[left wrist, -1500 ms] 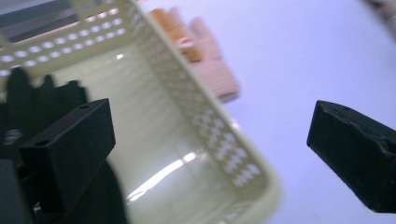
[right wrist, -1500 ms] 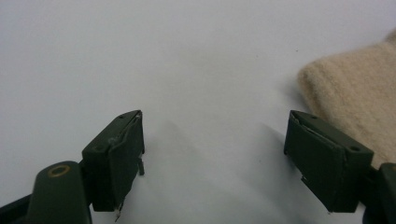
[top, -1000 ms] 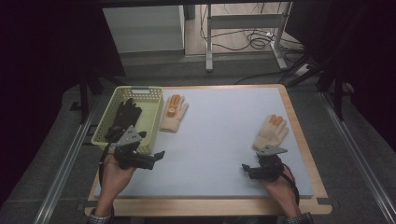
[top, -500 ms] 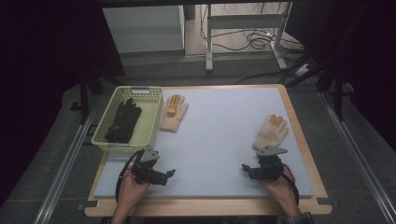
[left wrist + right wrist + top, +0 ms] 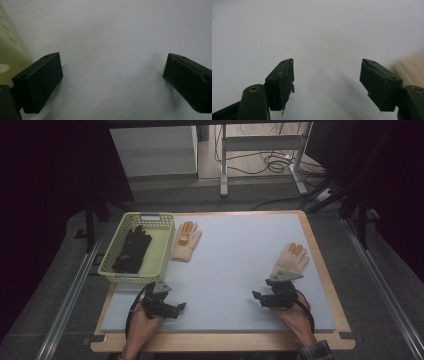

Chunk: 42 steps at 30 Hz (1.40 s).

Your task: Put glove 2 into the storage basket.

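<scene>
Both tongs are open and empty; the right tongs [image 5: 257, 296] have just been closing slightly. Approach the nearby glove [image 5: 290, 260] low, pinching its cuff; left tongs [image 5: 181, 306] rest beside the basket [image 5: 161, 251].

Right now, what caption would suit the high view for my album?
Two hand-held grippers, left and right, rest open on a grey mat between a black-glove basket and two cream gloves.

A wooden table [image 5: 327, 270] carries a pale blue-grey foam mat [image 5: 235, 265] over most of its top. On the mat's far left corner stands a pale yellow-green plastic basket [image 5: 161, 251]; just beside it lies a cream knitted glove with orange fingertips [image 5: 186, 241], and a matching glove [image 5: 291, 261] lies near the right edge.
</scene>
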{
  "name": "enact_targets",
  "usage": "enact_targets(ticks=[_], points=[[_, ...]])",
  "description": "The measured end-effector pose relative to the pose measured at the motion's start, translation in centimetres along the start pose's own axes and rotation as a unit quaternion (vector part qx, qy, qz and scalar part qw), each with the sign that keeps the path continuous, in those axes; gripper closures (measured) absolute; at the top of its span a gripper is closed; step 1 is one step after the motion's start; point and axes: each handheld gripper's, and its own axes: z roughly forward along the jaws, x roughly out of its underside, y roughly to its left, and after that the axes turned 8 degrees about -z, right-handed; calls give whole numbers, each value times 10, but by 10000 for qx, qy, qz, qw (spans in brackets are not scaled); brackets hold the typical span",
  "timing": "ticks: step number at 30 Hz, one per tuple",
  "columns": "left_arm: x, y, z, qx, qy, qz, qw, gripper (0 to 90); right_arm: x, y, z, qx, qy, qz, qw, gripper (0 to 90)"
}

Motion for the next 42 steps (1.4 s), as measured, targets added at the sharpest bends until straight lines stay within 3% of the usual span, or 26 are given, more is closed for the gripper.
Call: enact_targets(ticks=[4,8,13,20,26,29,33,34,38,42], points=[[0,0,0,-1,0,-1,10000,25,-20,1,15,-72,-22,-94,9999,276],[0,0,0,-1,-2,-2,10000,25,-57,7,44,-328,-72,-389,9987,377],[0,0,0,1,-3,-3,10000,26,-83,13,75,-458,-68,-573,9973,463],[0,0,0,2,-4,-5,10000,25,-97,17,97,-525,-42,-689,9962,559],[0,0,0,0,-5,-4,10000,26,-102,17,106,-599,-69,-626,9962,595],[0,0,0,1,-7,-5,10000,26,-100,15,101,-605,-44,-646,9961,597],[0,0,0,2,-5,-4,10000,26,-87,4,79,-456,-45,-577,9973,596],[0,0,0,2,-3,-5,10000,26,-78,-6,64,-322,-50,-486,9983,587],[0,0,0,3,-2,-7,10000,25,-56,-33,33,94,-24,-257,9996,554],[0,0,0,3,-3,-10,10000,26,-30,-69,4,677,93,25,9977,446]])
